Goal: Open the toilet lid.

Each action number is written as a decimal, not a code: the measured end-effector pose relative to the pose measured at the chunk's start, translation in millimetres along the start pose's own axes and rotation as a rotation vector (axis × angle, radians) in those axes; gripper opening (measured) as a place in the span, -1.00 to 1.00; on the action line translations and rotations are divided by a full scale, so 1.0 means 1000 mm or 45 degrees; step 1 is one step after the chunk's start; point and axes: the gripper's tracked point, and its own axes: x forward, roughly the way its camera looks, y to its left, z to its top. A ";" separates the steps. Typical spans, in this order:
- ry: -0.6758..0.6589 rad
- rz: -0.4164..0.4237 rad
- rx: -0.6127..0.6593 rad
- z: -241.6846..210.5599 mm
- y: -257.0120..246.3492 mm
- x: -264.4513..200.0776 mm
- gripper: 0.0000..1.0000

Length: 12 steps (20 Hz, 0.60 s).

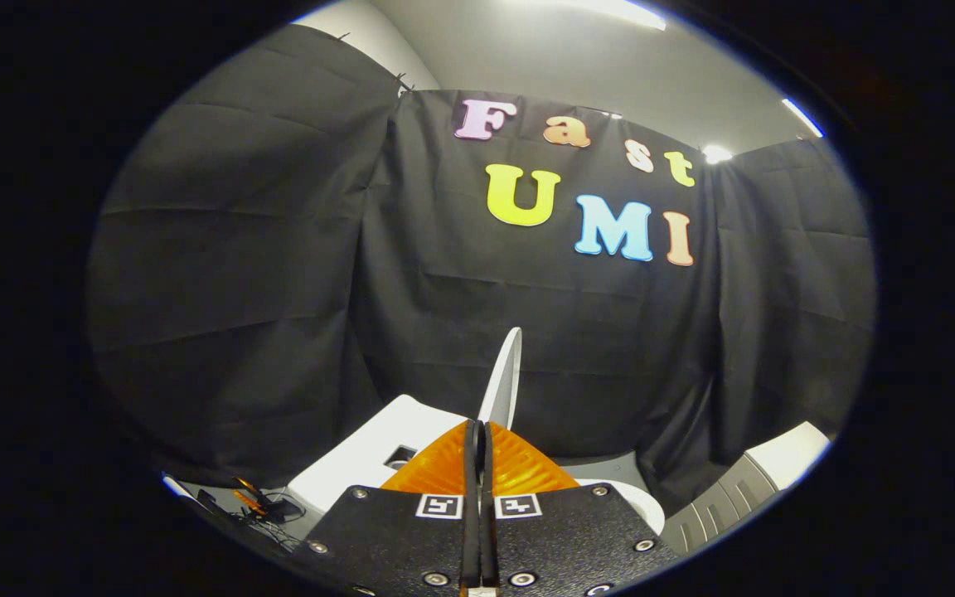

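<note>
The white toilet lid [504, 377] stands raised and nearly upright, seen edge-on, rising from just beyond my fingertips and slightly to their right. My gripper [477, 427] is shut, its two fingers lying flat against each other with no gap showing. The tips hide the lid's lower end, so I cannot tell whether they touch it. The white toilet rim [642, 502] curves out from behind the right finger. A white tank [366, 454] with a dark square recess sits to the left of the fingers.
Black cloth walls close the booth on all sides behind the toilet. Cables and small dark items [258, 506] lie on the floor at the lower left. A grey and white cabinet [747, 485] stands to the right.
</note>
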 end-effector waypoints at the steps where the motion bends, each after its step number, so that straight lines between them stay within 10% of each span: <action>1: 0.004 0.012 -0.005 0.000 0.007 0.002 -1.00; 12: 0.036 0.109 0.017 0.000 0.068 0.018 -0.99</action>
